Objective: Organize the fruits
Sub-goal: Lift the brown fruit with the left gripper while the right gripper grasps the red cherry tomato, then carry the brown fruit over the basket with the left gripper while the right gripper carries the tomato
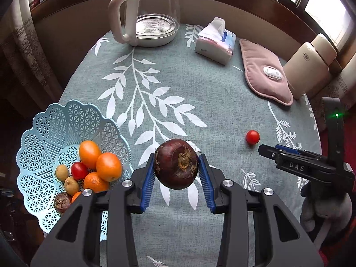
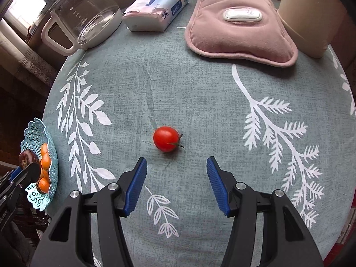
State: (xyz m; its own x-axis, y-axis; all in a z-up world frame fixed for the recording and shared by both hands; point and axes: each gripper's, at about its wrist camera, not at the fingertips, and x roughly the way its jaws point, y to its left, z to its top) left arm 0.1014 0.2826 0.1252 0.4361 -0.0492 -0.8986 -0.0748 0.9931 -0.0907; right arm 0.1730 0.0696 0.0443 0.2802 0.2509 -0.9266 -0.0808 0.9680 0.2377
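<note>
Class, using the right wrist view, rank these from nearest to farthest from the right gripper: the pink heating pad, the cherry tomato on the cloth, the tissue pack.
1. Cherry tomato: just ahead of the open right gripper, slightly left of centre.
2. Pink heating pad: far side, to the right.
3. Tissue pack: far edge, left of the pad.

The table [image 2: 200,93] wore a matt woven cloth. The basket [image 1: 44,133] was perforated plastic, the kettle [image 1: 155,6] clear glass, the tomato [image 2: 165,139] glossy, the pink pad [image 2: 233,35] soft fabric.
</note>
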